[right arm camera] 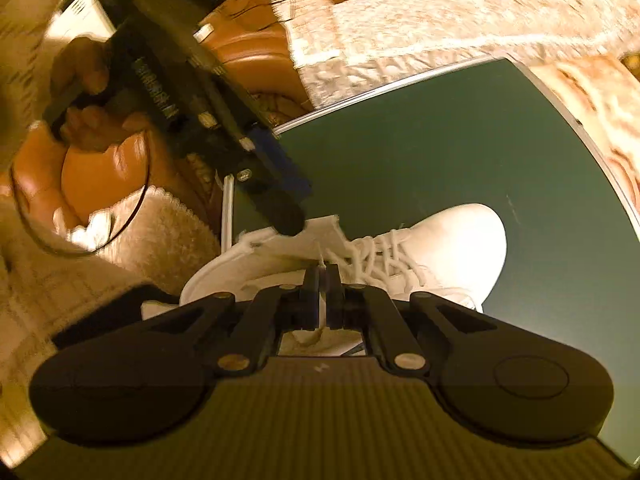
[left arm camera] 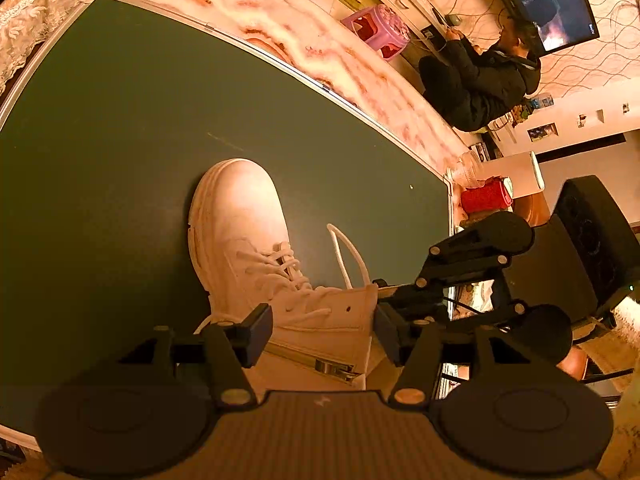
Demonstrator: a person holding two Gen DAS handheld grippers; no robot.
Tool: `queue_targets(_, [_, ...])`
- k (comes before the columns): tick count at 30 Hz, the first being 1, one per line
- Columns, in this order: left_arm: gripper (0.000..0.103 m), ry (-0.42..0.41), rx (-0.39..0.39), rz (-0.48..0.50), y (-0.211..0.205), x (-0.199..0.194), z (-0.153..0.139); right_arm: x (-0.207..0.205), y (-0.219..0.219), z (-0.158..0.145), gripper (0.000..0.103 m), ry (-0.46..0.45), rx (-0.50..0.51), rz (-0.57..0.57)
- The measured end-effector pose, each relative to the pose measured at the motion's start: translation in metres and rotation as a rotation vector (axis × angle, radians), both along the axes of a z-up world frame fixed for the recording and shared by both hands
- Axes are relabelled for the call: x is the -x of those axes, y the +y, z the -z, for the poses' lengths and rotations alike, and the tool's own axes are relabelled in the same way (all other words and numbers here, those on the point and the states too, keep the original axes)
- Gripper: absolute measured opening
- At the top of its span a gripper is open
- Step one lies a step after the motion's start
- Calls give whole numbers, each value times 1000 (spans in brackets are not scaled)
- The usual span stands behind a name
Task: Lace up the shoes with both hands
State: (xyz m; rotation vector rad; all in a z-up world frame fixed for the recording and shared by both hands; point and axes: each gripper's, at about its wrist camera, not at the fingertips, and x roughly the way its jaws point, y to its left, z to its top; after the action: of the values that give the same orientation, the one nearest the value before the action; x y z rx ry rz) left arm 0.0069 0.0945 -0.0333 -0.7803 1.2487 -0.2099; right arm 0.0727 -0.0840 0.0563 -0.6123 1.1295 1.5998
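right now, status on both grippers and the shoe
Left gripper open, straddling the boot collar. Right gripper shut on the lace. Boot upright on the green table, top eyelets unlaced. Nothing in the way.

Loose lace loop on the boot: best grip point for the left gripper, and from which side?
Probably the top of the lace loop, coming from above, fingers either side of the cord. It arches free above the boot, and the left gripper stands open around the collar.

White boot (left arm camera: 236, 216) on green table (left arm camera: 120, 120)
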Motion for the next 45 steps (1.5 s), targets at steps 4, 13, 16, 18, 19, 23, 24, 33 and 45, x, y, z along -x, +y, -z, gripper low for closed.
queue_targets(4, [62,-1,-2,0,-2,0,1,2,3,-1,4,-36,-4,-6])
queue_targets(13, [67,-7,-30,12,-1,1,-3,-2,1,-4,2,-32,-59,54])
queue_targets(16, [67,-4,-26,19,-2,0,-2,-3,1,-10,1,-26,-88,77])
queue_targets(18, [67,-3,-20,16,-2,-1,-1,-1,3,-8,1,-36,-73,61])
queue_targets(19, [67,-3,-19,16,-2,-1,-1,-1,3,-6,1,-24,-70,56])
queue_targets(23, [68,-6,-11,18,0,-2,1,0,-1,-7,3,-17,-66,51])
queue_targets(24, [68,-7,-10,19,0,-2,1,1,-3,-8,6,-41,-64,47])
queue_targets(33, [70,-5,-7,25,2,-4,4,15,-8,-4,25,-151,-71,-64])
queue_targets(45, [76,1,-12,37,1,-7,6,29,-10,-1,5,-180,-106,-126])
